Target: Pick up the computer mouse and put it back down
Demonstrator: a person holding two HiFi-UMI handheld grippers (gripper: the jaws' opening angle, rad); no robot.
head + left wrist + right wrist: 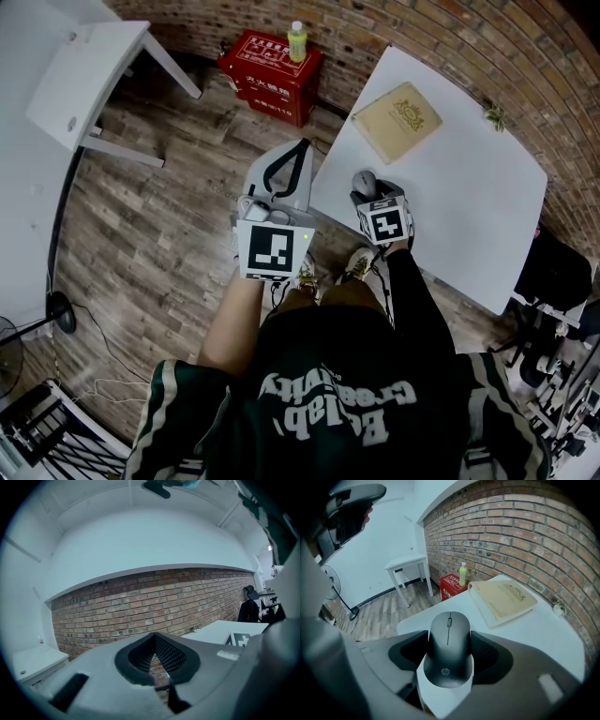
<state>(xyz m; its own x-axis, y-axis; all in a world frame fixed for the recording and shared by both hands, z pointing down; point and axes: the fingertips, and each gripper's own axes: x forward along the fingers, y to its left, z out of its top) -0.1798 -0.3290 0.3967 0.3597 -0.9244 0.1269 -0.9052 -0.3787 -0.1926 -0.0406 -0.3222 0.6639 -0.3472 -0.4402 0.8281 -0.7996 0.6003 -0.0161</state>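
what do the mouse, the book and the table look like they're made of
The mouse looks like matte dark grey plastic: soft even sheen, moulded seam. The book seems a tan card or cloth cover, dull, with a faint emblem. The table has a smooth white top, perhaps laminate or paint; unclear.

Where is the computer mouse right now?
In the right gripper view, the mouse is gripped in the right gripper, over the near edge of the white table, the tan book beyond it.
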